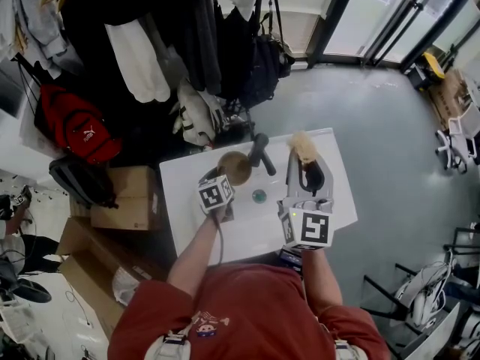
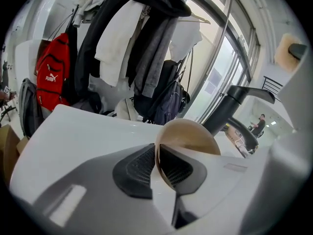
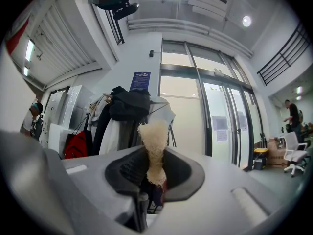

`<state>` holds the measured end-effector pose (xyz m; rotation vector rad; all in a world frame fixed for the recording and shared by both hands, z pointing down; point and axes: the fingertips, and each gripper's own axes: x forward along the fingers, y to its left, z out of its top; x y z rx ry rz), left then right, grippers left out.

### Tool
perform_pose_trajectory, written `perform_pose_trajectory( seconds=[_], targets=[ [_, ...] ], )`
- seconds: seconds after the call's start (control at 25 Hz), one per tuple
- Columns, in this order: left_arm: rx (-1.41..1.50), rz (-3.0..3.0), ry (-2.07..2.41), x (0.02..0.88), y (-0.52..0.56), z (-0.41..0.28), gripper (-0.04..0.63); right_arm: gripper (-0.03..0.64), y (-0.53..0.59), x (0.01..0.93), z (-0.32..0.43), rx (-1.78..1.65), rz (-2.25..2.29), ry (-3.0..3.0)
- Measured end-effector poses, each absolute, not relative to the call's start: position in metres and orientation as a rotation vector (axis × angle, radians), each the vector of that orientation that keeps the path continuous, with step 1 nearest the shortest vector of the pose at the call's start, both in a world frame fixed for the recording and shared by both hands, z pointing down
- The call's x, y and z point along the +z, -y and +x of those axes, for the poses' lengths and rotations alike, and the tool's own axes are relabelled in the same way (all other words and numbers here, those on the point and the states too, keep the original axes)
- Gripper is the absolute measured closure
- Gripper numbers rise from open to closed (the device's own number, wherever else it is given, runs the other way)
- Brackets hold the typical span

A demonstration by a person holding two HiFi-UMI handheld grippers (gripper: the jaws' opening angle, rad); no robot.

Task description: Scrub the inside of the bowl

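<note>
A red shirt (image 1: 247,313) is seen nearest, at the bottom edge of the head view, with both forearms reaching out over a white sink top (image 1: 334,201). On the left, the left gripper (image 1: 219,174) is closed narrowly on the near rim of the brown bowl (image 1: 235,167); in the left gripper view the thin wall of the bowl is pinched between the two dark pads (image 2: 139,169), and the bowl is tipped up on edge. On the right, a pale fibrous scrubber (image 1: 302,147) is clamped in the right gripper (image 1: 306,160), its tuft standing up past the jaws. A small green drain (image 1: 259,196) is seen between the two grippers. Just beyond the bowl, a black faucet (image 1: 260,153) is found. Farthest off, hanging coats (image 1: 187,36) and a red bag (image 1: 75,126) are seen.
</note>
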<state>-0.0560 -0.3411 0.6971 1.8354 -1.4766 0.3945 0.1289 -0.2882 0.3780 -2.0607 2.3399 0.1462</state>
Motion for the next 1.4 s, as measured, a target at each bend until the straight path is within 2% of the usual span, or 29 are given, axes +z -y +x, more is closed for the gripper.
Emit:
perform_pose_trajectory(
  seconds=[0.12,0.76,1.4],
  targets=[
    [0.392,1.837,1.469,0.697,0.34,-0.053,0.571,0.54,0.287,0.378,0.129,0.147,-2.059,-2.341],
    [0.369,1.865,1.51,0.677,0.335,-0.067,0.572,0.54,0.283,0.374,0.12,0.147,-2.028,-2.354],
    [0.144,1.976,1.64,0.574,0.33,-0.095,0.572,0.54,0.273,0.365,0.081,0.152,-1.897,-2.409]
  ],
)
